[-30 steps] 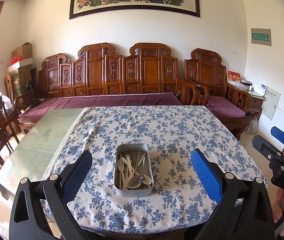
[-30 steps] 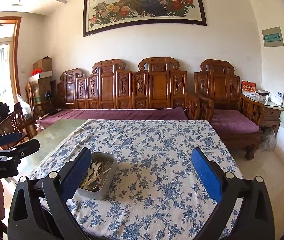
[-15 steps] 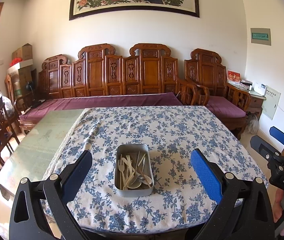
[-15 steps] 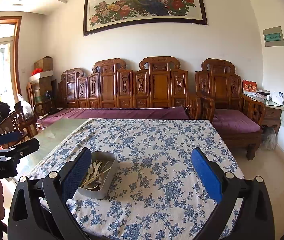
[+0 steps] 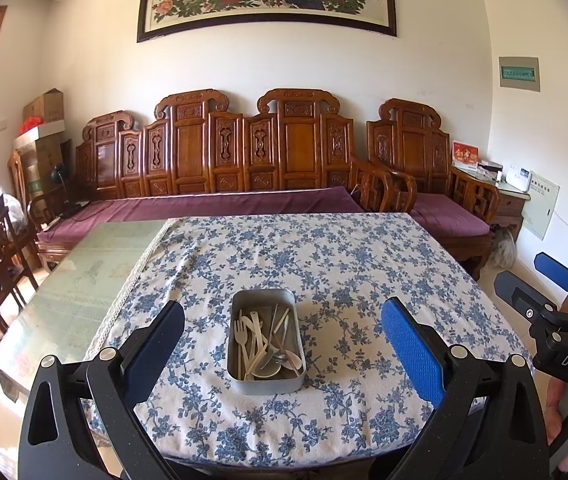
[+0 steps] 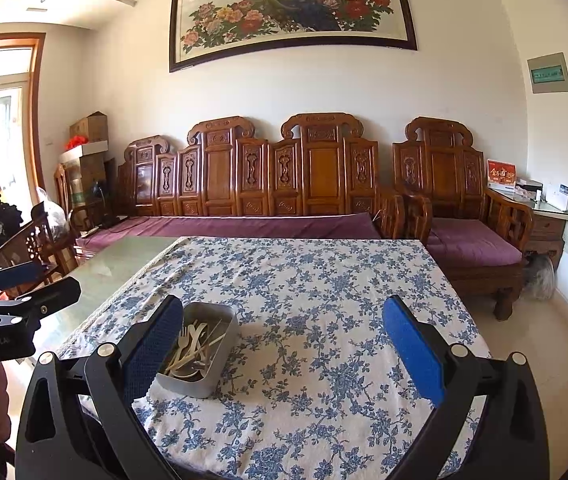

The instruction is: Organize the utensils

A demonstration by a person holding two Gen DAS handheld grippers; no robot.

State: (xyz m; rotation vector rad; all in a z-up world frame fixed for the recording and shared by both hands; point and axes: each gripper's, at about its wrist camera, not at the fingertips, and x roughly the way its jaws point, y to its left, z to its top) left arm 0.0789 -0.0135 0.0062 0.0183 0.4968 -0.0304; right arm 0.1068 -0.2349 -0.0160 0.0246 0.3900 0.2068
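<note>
The metal tin (image 5: 267, 342) of utensils (image 5: 264, 340) is sitting centred ahead of the left gripper (image 5: 283, 350), long axis running straight away; both it and the right gripper (image 6: 284, 354) are gaping wide, empty.

Utensils (image 5: 265, 340) jumbled in metal tin (image 5: 267, 385), individual pieces indistinct; tin's near corner hidden behind right tongs (image 6: 283, 342).

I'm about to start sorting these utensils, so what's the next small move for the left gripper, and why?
Probably ease the left gripper forward and down toward the metal tin. Its fingers are spread wide and empty, the tin sits centred between them on the floral tablecloth, and the pale utensils lie jumbled inside, untouched.
</note>
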